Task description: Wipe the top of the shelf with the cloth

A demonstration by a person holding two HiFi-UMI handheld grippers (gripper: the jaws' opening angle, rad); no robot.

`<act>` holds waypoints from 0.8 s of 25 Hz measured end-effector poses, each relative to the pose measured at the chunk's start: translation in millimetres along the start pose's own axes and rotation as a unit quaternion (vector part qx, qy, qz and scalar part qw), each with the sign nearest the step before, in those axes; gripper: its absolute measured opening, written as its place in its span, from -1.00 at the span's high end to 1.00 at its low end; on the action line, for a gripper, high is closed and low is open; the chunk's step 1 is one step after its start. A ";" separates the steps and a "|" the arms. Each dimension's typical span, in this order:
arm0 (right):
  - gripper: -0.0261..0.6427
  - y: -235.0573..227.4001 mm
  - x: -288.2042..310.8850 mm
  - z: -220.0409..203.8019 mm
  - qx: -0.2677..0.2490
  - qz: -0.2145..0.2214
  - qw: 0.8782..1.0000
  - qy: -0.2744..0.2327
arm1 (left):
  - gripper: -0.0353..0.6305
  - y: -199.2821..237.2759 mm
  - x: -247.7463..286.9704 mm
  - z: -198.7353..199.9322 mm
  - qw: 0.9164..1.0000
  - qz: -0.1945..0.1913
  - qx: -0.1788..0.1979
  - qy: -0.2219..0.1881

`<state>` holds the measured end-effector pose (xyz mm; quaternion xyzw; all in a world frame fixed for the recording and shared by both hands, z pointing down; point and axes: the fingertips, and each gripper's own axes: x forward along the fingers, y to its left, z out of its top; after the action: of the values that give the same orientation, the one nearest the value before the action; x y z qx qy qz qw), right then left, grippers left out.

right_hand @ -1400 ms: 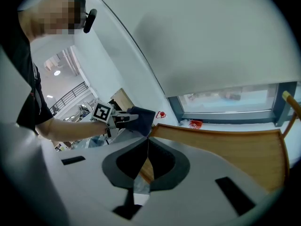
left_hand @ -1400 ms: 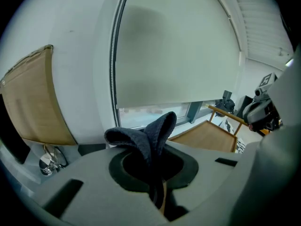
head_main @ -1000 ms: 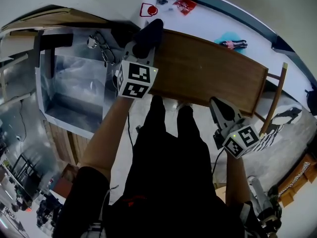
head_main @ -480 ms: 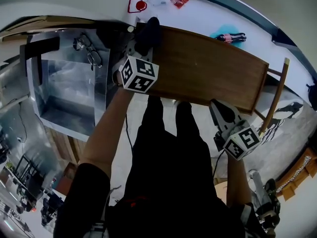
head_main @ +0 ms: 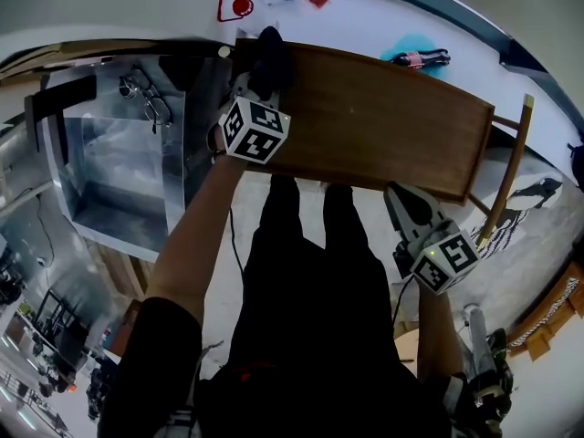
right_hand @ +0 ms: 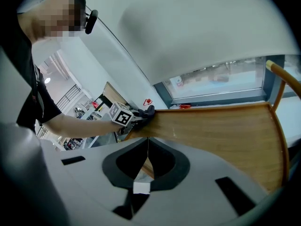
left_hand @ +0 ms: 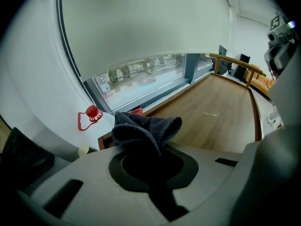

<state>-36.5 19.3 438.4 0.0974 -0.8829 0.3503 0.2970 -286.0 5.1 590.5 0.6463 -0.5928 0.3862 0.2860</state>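
The brown wooden shelf top (head_main: 383, 121) runs across the head view. A dark cloth (head_main: 271, 55) rests on its far left corner, and my left gripper (head_main: 259, 89) is shut on it. In the left gripper view the cloth (left_hand: 146, 128) bunches out between the jaws, above the shelf top (left_hand: 216, 112). My right gripper (head_main: 408, 210) hangs below the shelf's near right edge, jaws shut and holding nothing. In the right gripper view the shelf top (right_hand: 221, 131) stretches ahead, with the left gripper (right_hand: 134, 118) and the cloth (right_hand: 146, 111) at its far end.
A shiny metal box (head_main: 119, 167) with glasses (head_main: 141, 94) on it stands left of the shelf. A red item (head_main: 235, 7) and a bottle (head_main: 420, 59) lie on the white ledge behind. A wooden chair back (head_main: 509, 167) is at the right.
My left gripper has moved with the cloth toward the far left corner of the shelf top. The right gripper has stayed in place.
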 end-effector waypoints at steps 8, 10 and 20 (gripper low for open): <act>0.90 -12.1 -11.6 -7.6 0.017 -0.004 1.000 -0.008 | 0.78 -11.9 11.9 2.8 1.000 -0.012 0.008 0.016; 0.90 -14.6 -14.0 -8.7 0.021 -0.005 1.000 -0.011 | 0.78 -17.1 14.2 6.6 1.000 -0.015 0.011 0.016; 0.90 -34.1 -29.1 -9.8 0.036 -0.012 0.999 -0.028 | 0.78 -51.7 30.4 30.5 0.999 -0.037 0.034 0.018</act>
<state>4.4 -0.3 445.9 0.1287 -0.8767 0.3750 0.2725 -230.0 -29.8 604.1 0.6702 -0.5497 0.4067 0.2886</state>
